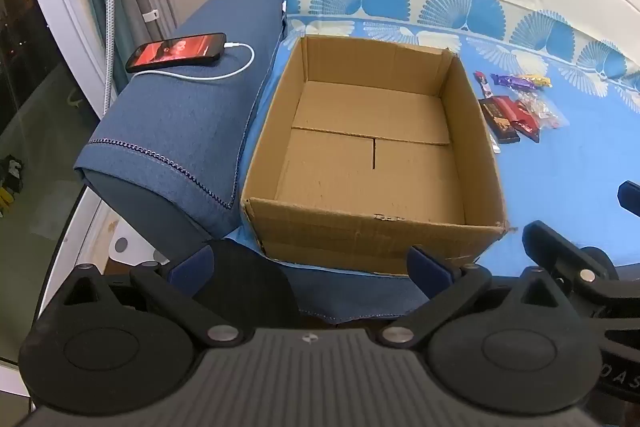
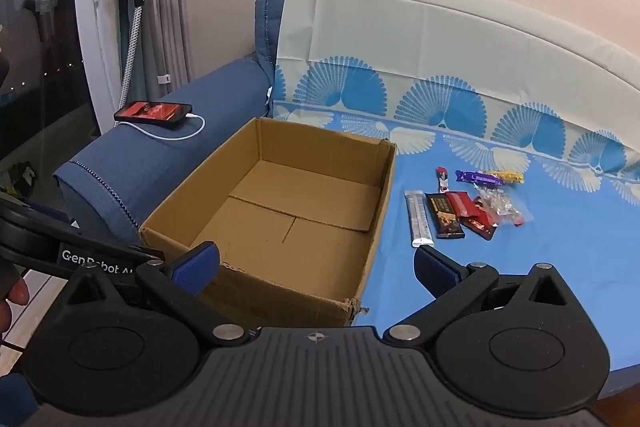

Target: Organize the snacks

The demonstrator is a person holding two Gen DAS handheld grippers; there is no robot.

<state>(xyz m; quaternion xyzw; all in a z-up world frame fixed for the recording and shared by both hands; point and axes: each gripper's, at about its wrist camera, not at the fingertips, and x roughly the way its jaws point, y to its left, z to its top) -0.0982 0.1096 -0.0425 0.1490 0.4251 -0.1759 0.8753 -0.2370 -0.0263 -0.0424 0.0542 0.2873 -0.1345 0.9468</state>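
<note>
I have both tools held back at the near edge of the seat, and neither is carrying anything: my left gripper [image 1: 312,267] is spread wide, released, in front of the cardboard box [image 1: 372,227], and my right gripper [image 2: 316,267] is just as wide, its left finger over the box's near wall and its right finger over bare cloth. The box sits with its top open and nothing inside, pushed up against the blue armrest [image 1: 180,131] on the left, which I judge steadies it for loading. The snacks [image 2: 468,205] lie in a loose cluster on the blue patterned cloth [image 2: 540,267], just right of the box and toward its far end, none of them in it yet. A phone [image 1: 176,51] on its charging cable rests on the armrest, well apart from the work. I judge the right tool is better placed to reach first, since the pile lies on its side.
</note>
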